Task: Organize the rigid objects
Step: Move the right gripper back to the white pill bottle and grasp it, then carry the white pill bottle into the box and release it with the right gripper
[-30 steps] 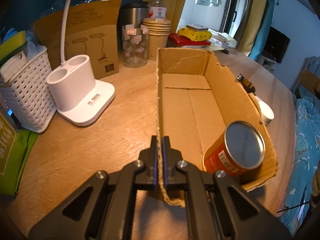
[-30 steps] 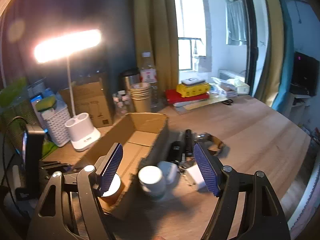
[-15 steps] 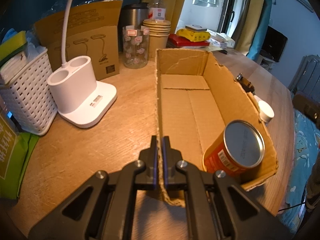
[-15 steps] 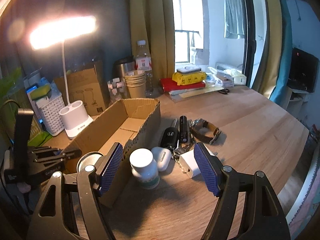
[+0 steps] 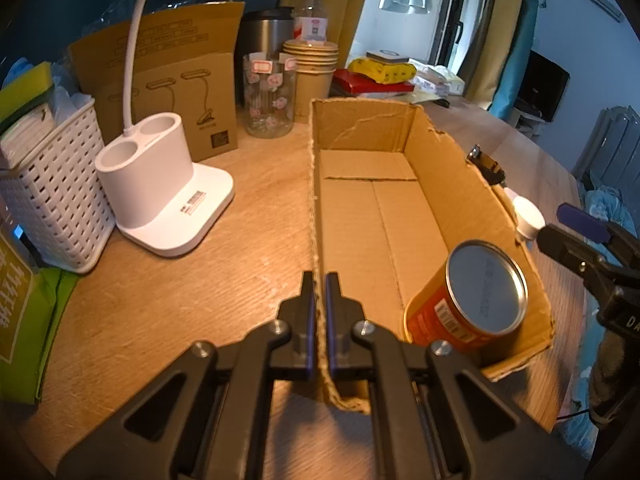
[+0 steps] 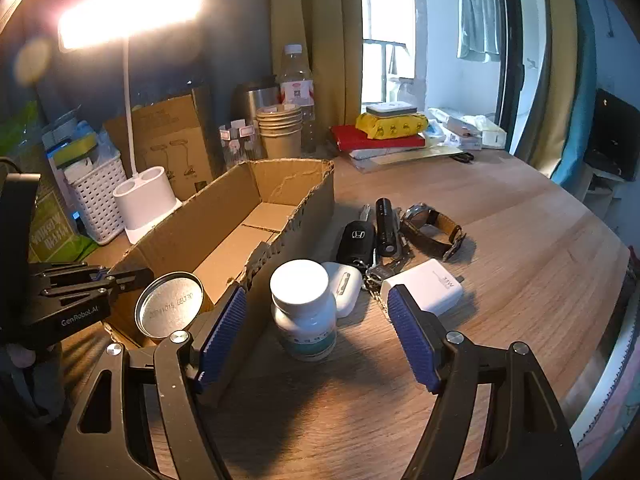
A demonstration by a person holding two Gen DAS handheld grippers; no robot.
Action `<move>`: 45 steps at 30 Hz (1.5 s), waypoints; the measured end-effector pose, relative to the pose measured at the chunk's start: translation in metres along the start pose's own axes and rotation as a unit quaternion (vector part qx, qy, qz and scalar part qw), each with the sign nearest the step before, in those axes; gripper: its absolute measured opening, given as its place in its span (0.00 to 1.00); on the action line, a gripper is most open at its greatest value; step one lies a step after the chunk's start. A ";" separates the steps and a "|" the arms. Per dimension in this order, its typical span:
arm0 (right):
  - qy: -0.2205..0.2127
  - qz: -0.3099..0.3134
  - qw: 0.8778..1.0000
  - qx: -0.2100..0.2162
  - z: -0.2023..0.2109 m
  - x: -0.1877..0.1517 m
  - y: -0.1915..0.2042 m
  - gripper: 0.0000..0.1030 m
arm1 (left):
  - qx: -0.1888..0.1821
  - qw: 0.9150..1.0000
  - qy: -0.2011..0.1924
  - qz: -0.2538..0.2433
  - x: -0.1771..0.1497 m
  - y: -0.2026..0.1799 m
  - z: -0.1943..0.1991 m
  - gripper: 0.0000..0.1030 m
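Observation:
An open cardboard box (image 5: 368,208) (image 6: 224,216) lies on the wooden table. My left gripper (image 5: 319,312) (image 6: 116,278) is shut on the box's near left wall. An orange tin with a silver lid (image 5: 468,304) (image 6: 170,310) leans in the box's near corner. My right gripper (image 6: 316,334) (image 5: 576,224) stands open just short of a white pill bottle (image 6: 304,312) (image 5: 528,220) outside the box; nothing touches its pads. Behind the bottle lie a white earbud case (image 6: 344,286), a car key (image 6: 356,240), a black torch (image 6: 386,228), a wristwatch (image 6: 434,226) and a white charger (image 6: 428,286).
A white lamp base (image 5: 160,192) (image 6: 146,200), a white basket (image 5: 44,200), a brown carton (image 5: 172,92), a glass jar (image 5: 270,96), paper cups (image 5: 312,68) and a bottle crowd the table's back left. Books and packets (image 6: 384,136) lie at the back. The table edge curves at right.
My right gripper has come down and forward toward the white pill bottle, which now looms larger between the open fingers. Its finger has come into the left wrist view. The left gripper kept still.

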State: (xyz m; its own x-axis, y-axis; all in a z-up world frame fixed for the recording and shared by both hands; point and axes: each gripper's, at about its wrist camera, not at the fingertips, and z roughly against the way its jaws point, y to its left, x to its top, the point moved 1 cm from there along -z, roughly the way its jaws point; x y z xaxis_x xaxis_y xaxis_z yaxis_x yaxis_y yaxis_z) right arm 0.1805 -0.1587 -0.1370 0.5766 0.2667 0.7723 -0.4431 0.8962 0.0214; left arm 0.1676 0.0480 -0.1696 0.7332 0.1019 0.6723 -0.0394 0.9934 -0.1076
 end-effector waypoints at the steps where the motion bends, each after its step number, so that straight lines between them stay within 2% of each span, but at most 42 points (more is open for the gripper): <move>1: 0.001 0.000 1.000 0.001 -0.002 0.000 0.000 0.74 | 0.000 1.000 0.000 -0.001 0.000 0.000 0.000 0.04; 16: 0.009 0.009 1.000 0.001 -0.020 -0.004 0.001 0.73 | 0.002 1.000 -0.009 -0.007 0.001 -0.002 0.002 0.04; 26: 0.016 0.012 1.000 0.008 -0.026 -0.008 0.003 0.61 | 0.002 1.000 -0.004 -0.002 0.001 -0.001 -0.001 0.04; 32: 0.016 0.019 1.000 0.011 -0.026 -0.008 0.005 0.43 | -0.002 1.000 -0.007 -0.005 0.001 -0.001 -0.002 0.04; 45: -0.003 0.024 1.000 0.003 -0.011 0.002 0.003 0.43 | -0.015 1.000 -0.008 0.006 0.000 0.002 -0.001 0.04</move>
State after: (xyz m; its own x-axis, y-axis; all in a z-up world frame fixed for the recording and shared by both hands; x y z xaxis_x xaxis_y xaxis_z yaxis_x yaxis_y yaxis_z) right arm 0.1878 -0.1514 -0.1427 0.5502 0.3081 0.7761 -0.4753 0.8797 -0.0122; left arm 0.1679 0.0498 -0.1705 0.7215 0.1142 0.6829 -0.0273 0.9902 -0.1368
